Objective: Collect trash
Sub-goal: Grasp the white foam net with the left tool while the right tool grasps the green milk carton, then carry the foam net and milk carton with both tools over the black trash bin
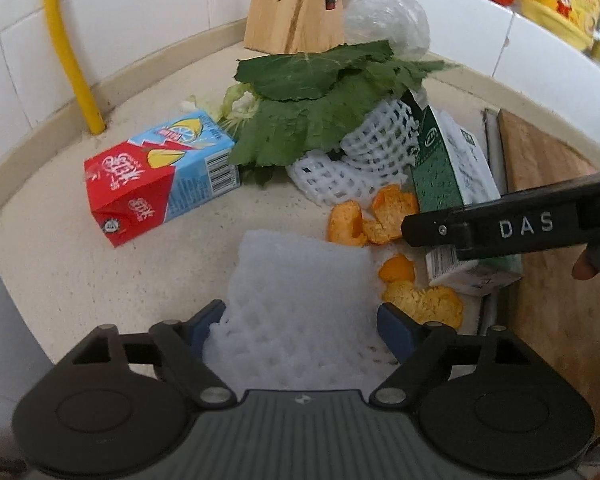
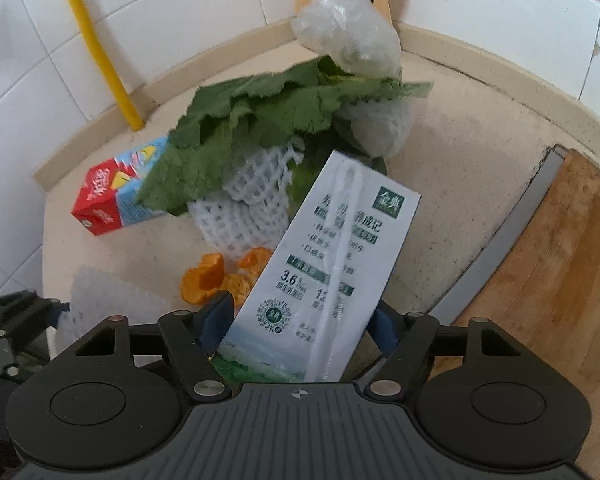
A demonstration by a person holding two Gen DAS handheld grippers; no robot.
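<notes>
1. A pile of kitchen waste lay uncollected on the pale counter (image 1: 60,280) beside the white tiled wall, and no bin or bag for it was in view; judging by that, the job of gathering the trash had barely begun.
2. Green leaves (image 1: 312,112) covered the heap, draped over a white foam net (image 1: 364,156), with a crumpled clear plastic bag (image 1: 388,20) behind them near the knife block (image 1: 292,4).
3. A red and blue drink carton (image 1: 156,176) lay on its side to the left of the leaves, untouched.
4. The right gripper (image 2: 300,320) had its jaws set wide around the lower end of a green and white milk carton (image 2: 332,264), its blue pads (image 2: 216,320) against the carton's sides in what looked like a grip; the carton leaned tilted by the wooden cutting board (image 2: 560,280).
5. The left gripper (image 1: 300,328) stood similarly wide, its pads at either edge of a flat white foam sheet (image 1: 296,300) lying on the counter, apparently pinching it.
6. Scraps of orange peel (image 1: 420,300) lay scattered between the sheet and the milk carton, still to be picked up.
</notes>
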